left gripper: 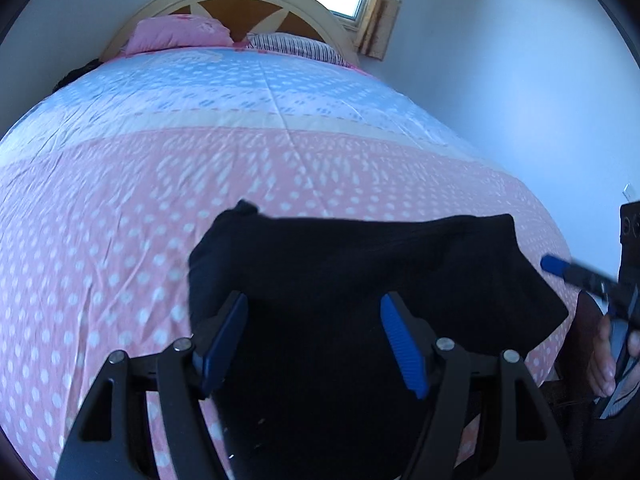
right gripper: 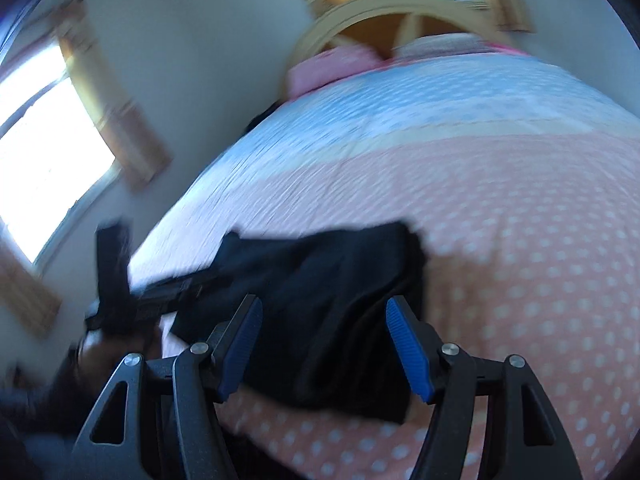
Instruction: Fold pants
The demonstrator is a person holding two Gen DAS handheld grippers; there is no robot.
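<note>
**Dark pants bunched at near edge of bed, both grippers empty**

Handling: the pants [left gripper: 360, 280] look like soft, limp dark cloth, prob. light and floppy w/ no stiffness, so they'll sag and drape from wherever they're pinched. Not fragile. Thin single layers could slip out of the ribbed blue pads, so best to pinch a thicker part: a hem, seam or the waistband. Judging from the left wrist view, the far corners of the pile are the cleanest spots to take hold, one per gripper, then lift and spread. Which end is waist and which is legs: can't tell, the fabric is too dark and partly folded over itself.

Looks: black or v. dark navy, no visible pattern. In the left wrist view it reads as a broad, roughly flat slab w/ a small tab sticking up at the far left corner. In the right wrist view (blurred) it looks more rumpled, w/ overlapping layers and ridges.

Where: on the bed [left gripper: 120, 208], on the pink polka-dot part of the cover, at the near edge, well apart from the pillows at the far end.

Left gripper [left gripper: 314, 344]: jaws spread wide, nothing between them, hovering over the near part of the cloth. Right gripper [right gripper: 326, 350]: jaws also wide, empty, above the pile.
</note>
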